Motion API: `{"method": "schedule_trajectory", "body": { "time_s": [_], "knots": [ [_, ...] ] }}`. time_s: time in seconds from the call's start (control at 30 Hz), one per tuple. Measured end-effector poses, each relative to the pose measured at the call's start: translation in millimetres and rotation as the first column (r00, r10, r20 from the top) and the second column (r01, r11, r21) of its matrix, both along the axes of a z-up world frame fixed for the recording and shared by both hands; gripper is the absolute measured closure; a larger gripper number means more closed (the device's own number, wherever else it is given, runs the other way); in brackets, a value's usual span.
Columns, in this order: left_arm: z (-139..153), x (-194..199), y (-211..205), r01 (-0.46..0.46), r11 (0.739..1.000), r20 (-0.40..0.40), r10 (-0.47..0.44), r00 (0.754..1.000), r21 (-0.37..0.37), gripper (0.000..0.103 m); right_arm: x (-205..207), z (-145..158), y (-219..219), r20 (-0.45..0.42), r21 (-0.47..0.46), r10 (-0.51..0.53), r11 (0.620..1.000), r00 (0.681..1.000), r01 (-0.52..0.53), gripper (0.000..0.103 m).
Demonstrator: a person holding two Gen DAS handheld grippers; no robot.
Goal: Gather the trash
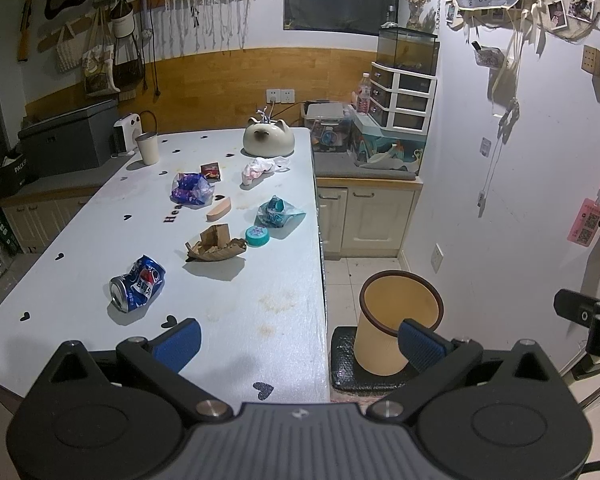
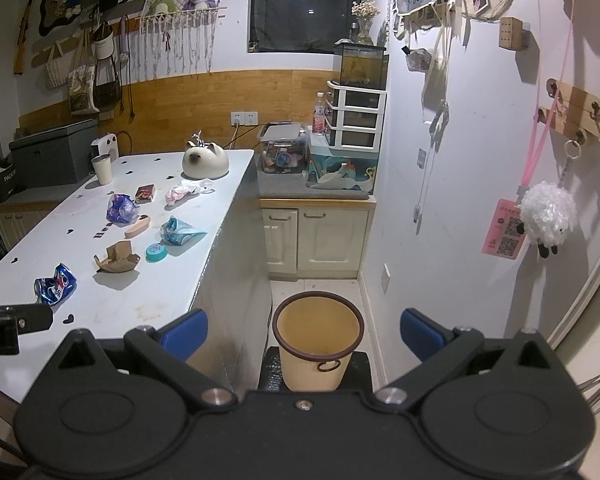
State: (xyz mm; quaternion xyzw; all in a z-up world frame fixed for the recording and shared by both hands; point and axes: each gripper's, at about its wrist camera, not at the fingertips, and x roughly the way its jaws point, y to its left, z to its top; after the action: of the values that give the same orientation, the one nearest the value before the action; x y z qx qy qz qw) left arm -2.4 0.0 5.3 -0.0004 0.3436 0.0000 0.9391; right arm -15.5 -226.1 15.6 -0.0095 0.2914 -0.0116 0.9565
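A small room with white walls and a wooden band along the far wall holds a white table [image 1: 80, 264] printed with small black hearts, and beyond its far right corner stand cream cabinets [image 1: 364, 216] under a grey counter.

The trash lies scattered on the table. Nearest is a crushed blue soda can [image 1: 138, 289] on its side. Farther in sits a piece of crumpled brown cardboard [image 1: 216, 245], with a teal round lid [image 1: 257, 236] just to its right. Beyond the lid lies a crumpled teal wrapper [image 1: 278, 211], and to the left of that a small tan wooden block [image 1: 219, 208]. Farther still are a purple crumpled wrapper [image 1: 190, 189], a small red packet [image 1: 211, 171] and a pink-and-white crumpled wrapper [image 1: 260, 169]. At the far end stand a cream animal-shaped ceramic piece [image 1: 269, 140] and a cream cup [image 1: 148, 148] at the far left.

On the floor to the right of the table a tan waste bin [image 2: 318, 340] with a dark rim stands on a black mat [image 2: 360, 368]; from what shows of its inside, nothing is visible in it.

The left gripper [image 1: 300, 344] hovers over the near right edge of the table, its blue-padded fingers [image 1: 180, 342] spread wide and holding nothing. The right gripper [image 2: 304, 334] hangs above the bin, fingers [image 2: 420, 336] likewise wide apart and bare.
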Motion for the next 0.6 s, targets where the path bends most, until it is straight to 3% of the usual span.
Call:
{"method": "schedule_trajectory", "body": {
  "time_s": [0.6],
  "knots": [
    [-0.6,-0.3,0.1,0.001,1.000,0.002,-0.001,1.000,0.001,0.000,0.6,-1.2,-0.3,0.000,0.000,0.001,1.000,1.000,-0.001,0.000]
  ]
}}
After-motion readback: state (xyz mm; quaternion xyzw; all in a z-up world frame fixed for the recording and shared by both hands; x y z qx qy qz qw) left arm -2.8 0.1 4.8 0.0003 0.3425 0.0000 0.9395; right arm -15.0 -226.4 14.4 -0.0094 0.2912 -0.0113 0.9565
